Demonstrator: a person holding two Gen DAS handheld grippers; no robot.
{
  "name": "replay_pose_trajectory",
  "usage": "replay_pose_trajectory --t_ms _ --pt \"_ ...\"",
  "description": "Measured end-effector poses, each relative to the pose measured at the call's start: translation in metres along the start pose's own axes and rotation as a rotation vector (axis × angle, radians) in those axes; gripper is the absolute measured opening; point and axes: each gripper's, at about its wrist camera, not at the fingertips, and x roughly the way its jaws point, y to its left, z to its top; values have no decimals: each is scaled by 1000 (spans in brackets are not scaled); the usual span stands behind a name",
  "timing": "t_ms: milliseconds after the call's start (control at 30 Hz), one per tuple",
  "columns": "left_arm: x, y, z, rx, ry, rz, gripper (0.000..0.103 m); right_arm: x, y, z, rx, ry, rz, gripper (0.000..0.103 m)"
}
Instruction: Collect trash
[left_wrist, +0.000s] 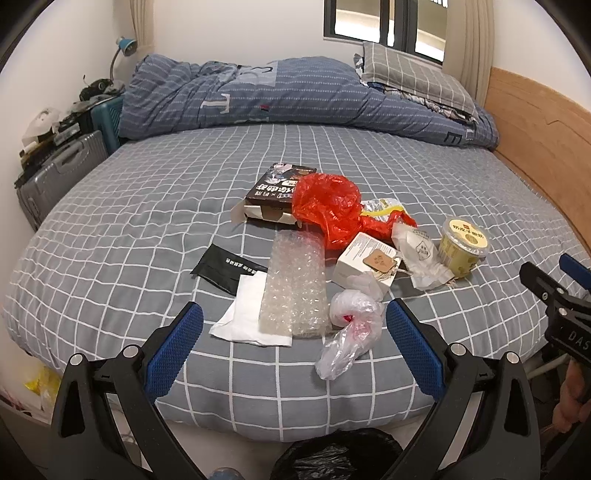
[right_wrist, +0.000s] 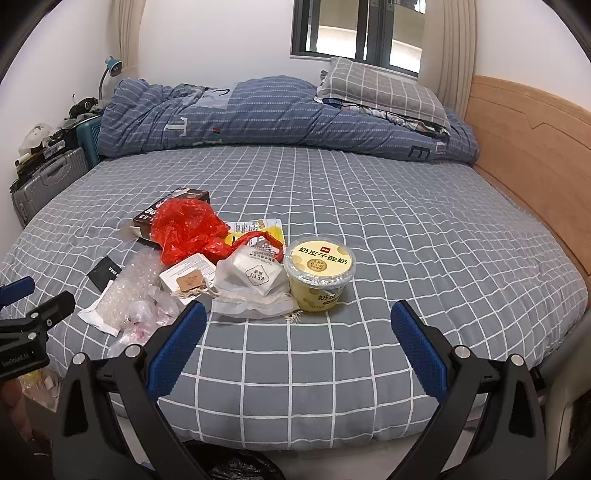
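Where the bed's near edge drops away, a black bin bag (left_wrist: 338, 458) sits on the floor just below both pairs of tongs; likely the drop point.

Left tongs (left_wrist: 295, 339): blue pads spread wide apart, nothing between them, pointing down over the bed (left_wrist: 110, 229). Right tongs (right_wrist: 299, 343): likewise wide apart and empty.

Nearest trash to the left tongs:
- crumpled clear bag (left_wrist: 351, 332), just inside the right-hand pad, long axis running toward the camera and slightly left.
- bubble wrap (left_wrist: 295, 284), dead ahead between the pads, long axis pointing away up the bed.
- white tissue (left_wrist: 247, 314) partly under the wrap's left edge; black sachet (left_wrist: 225, 267) just beyond it.

Nearest to the right tongs:
- yogurt tub (right_wrist: 319, 273), upright, lid on, ahead and slightly left of centre.
- drawstring pouch (right_wrist: 255, 288) touching the tub's left side, lying flat.

Middle of the heap: white box (left_wrist: 364, 264) with a brown tag, red plastic bag (left_wrist: 328, 208) draped over a dark carton (left_wrist: 275, 194), yellow wrapper (right_wrist: 258, 230) behind.

Judgement: left hand is nearer the clear bag and wrap; right is nearer the tub. Nothing collected yet by the look of it.

Far: folded quilt (left_wrist: 295, 96) and pillow (left_wrist: 413, 74) against the wall.
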Motion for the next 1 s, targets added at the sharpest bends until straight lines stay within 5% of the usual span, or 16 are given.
replay_pose_trajectory --t_ms 1000 --pt "-2 7 1 -10 4 14 97 1 -2 0 0 1 9 96"
